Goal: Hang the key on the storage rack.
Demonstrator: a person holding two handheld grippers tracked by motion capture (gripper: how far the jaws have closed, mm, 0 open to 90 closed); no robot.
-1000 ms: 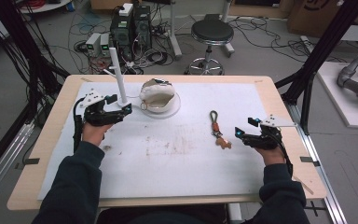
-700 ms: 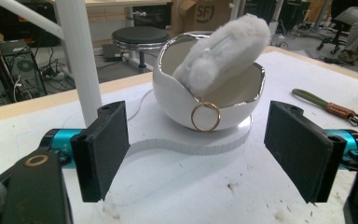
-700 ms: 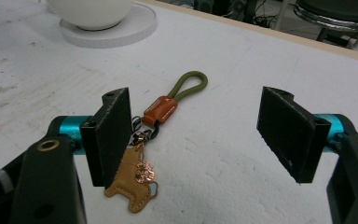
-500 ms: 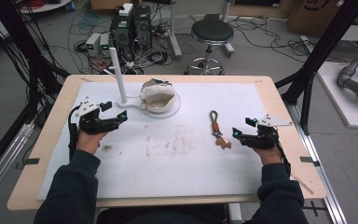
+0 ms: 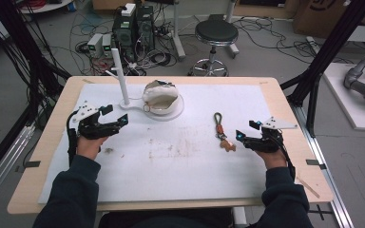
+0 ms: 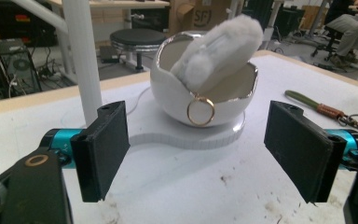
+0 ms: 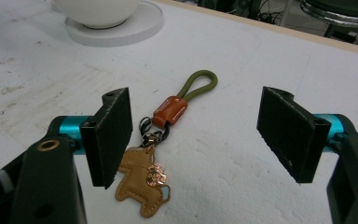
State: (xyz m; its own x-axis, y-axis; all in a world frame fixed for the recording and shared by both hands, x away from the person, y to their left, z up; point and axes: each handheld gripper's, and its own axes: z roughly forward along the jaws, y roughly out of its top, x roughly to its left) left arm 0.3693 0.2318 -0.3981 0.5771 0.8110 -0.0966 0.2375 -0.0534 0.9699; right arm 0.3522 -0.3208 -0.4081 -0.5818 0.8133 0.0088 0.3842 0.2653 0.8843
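The left gripper (image 5: 116,118) is hovering over the white mat (image 5: 180,166) with its jaws standing wide apart and nothing between them, pointing toward the white egg-shaped bowl (image 6: 200,88) that is sitting on a round white base (image 6: 191,135) just ahead. A gold ring (image 6: 200,111) is hanging on the front of the bowl, and a wad of white stuffing (image 6: 219,49) is leaning out of its jagged, gold-edged mouth. A white post (image 5: 120,76) is standing upright just beside the bowl, on the side of the left gripper. Well apart from all this, the right gripper (image 5: 243,137) is resting low near the mat's right edge, its jaws also spread wide and gripping nothing. The keychain (image 7: 161,140) is lying flat on the mat between and just ahead of those jaws (its tan leather horse charm (image 7: 142,182) is nearest the gripper's left jaw, whether touching it I cannot tell), with the orange leather clasp (image 7: 170,109) and olive cord loop (image 7: 198,84) stretching away toward the bowl.
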